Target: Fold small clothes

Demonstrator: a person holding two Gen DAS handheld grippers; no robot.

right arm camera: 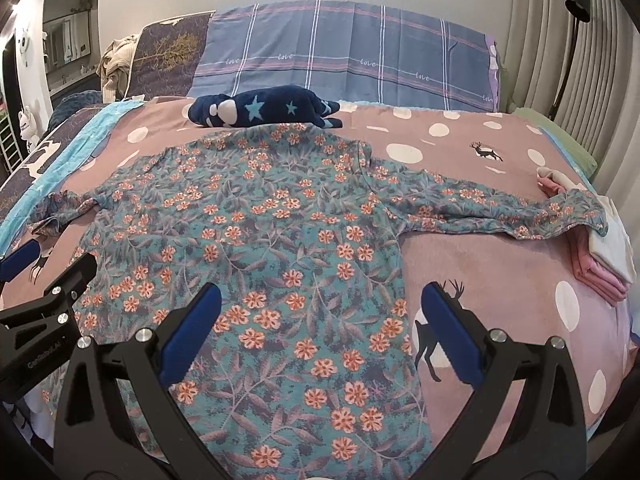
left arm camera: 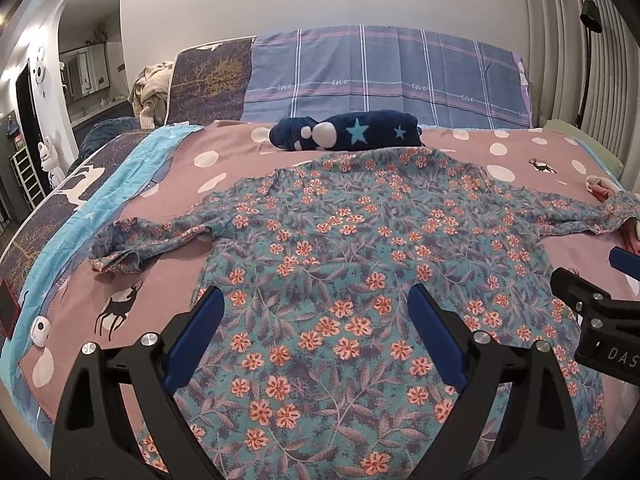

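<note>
One floral shirt [left arm camera: 360, 264] lies spread flat on the bed [left arm camera: 248, 148], unfolded; I hold both left gripper [left arm camera: 316, 336] and right gripper [right arm camera: 320, 332] fingers released above its hem, every fold remaining

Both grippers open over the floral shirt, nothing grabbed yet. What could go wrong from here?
1. The shirt's right sleeve end lies on the folded stack; pulling the sleeve in could drag the stack apart.
2. The left sleeve is bunched, so its fold may come out crooked.
3. The collar touches the star bundle, which a lift might snag.
</note>
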